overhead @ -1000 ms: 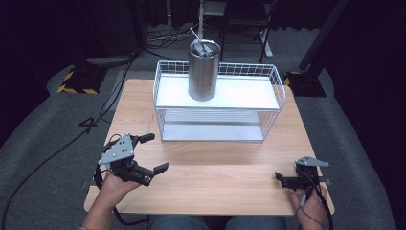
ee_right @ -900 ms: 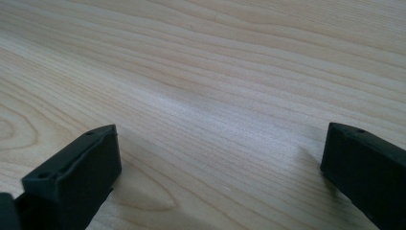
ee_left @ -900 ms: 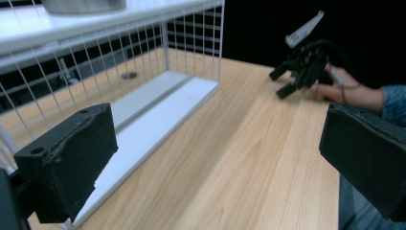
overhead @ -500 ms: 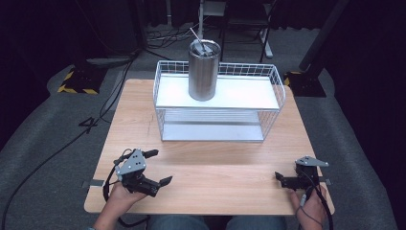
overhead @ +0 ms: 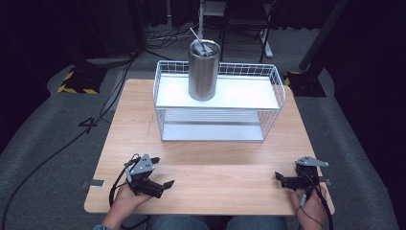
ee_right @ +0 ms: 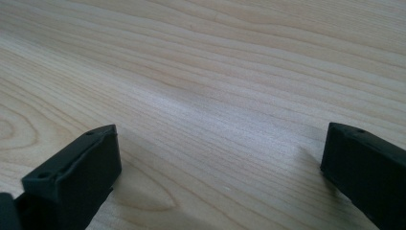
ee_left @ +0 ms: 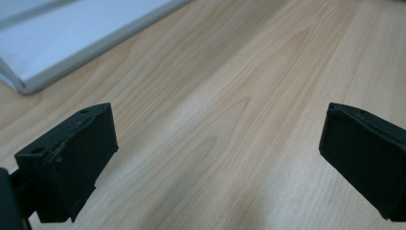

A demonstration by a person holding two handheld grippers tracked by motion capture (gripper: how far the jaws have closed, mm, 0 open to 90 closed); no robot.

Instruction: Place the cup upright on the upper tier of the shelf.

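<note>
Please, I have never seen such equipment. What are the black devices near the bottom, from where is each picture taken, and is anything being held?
No robot is here: a person sits at a wooden table and holds a hand tool in each hand. The left gripper and the right gripper each end in two black fingers. The high view comes from a fixed camera above the table. The two close pictures come from small cameras riding on the grippers, looking along their own fingers. In both, the fingers stand wide apart over bare wood, so nothing is held. Farther back stands a white wire basket, and a steel tumbler with a straw stands on its upper shelf.
</note>
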